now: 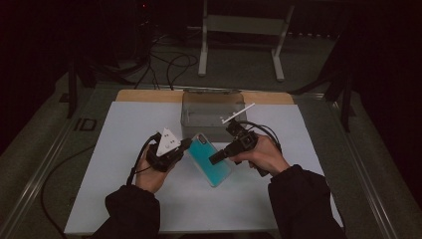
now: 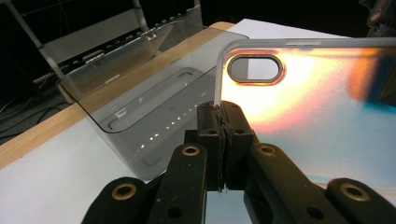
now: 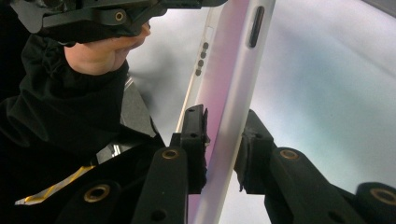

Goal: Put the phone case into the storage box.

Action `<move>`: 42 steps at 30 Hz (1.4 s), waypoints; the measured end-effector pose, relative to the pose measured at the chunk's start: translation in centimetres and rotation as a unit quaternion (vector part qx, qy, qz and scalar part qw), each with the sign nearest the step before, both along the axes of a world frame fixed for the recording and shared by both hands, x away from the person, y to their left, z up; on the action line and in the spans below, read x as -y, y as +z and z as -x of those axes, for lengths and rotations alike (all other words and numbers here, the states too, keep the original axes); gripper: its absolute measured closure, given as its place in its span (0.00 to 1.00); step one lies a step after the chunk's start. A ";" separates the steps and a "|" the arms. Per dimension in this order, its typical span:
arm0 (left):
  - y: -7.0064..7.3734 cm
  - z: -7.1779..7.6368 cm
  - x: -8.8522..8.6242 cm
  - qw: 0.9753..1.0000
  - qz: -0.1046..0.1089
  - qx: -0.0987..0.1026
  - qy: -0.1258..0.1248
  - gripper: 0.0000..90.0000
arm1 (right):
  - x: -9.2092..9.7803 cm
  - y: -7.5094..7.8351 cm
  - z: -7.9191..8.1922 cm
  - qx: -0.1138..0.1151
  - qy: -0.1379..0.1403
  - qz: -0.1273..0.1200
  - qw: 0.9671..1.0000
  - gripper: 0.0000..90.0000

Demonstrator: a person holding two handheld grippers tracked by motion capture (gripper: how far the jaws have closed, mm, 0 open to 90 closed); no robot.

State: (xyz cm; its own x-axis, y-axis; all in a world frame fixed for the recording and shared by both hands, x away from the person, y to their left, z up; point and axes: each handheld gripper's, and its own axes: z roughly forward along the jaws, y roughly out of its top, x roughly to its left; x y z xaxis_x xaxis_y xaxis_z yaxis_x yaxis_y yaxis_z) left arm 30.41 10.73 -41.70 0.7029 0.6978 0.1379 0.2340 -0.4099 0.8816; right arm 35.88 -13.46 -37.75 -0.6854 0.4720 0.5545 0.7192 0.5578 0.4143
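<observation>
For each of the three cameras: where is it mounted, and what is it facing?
High view: above the person's side, facing forward and down on the table; both forearms and tongs show.
Left gripper view: rides the left tongs, shut on the phone case; a smoky clear box beyond.
Right gripper view: rides the right tongs, jaws either side of the case's edge; the other hand shows.
Shared: the phone case.

The clear box (image 1: 211, 110) stands just behind the phone (image 1: 211, 159), blocking the way forward; the white bench (image 1: 124, 149) lies open left, right and near
</observation>
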 end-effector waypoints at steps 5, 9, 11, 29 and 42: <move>-0.1 -0.1 0.1 1.000 -0.005 -0.004 0.003 0.99 | -0.1 -0.1 0.1 0.007 -0.013 0.018 1.000 0.88; -0.1 -0.1 0.1 1.000 -0.004 -0.009 0.005 0.98 | 0.0 -0.2 0.0 0.015 -0.025 0.024 0.999 0.90; -0.1 -0.1 0.0 1.000 -0.007 -0.010 0.004 0.97 | -0.2 -0.2 0.1 0.023 -0.027 0.032 0.999 0.90; 0.1 -0.2 -0.8 0.998 0.039 -0.029 0.049 0.24 | -0.4 -0.2 0.4 0.050 -0.030 0.036 0.998 0.90; 0.3 0.1 -1.6 0.996 0.048 -0.025 0.070 0.01 | -0.5 -0.2 0.5 0.056 -0.027 0.034 0.997 0.90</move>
State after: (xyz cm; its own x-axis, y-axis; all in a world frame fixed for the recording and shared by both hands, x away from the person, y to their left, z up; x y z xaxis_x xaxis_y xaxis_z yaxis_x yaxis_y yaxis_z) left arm 30.33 12.34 -41.39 0.6018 0.7979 0.0340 0.3273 -0.2853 0.9009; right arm 35.42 -12.97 -37.94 -0.7131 0.5446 0.4416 0.7011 0.5489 0.4552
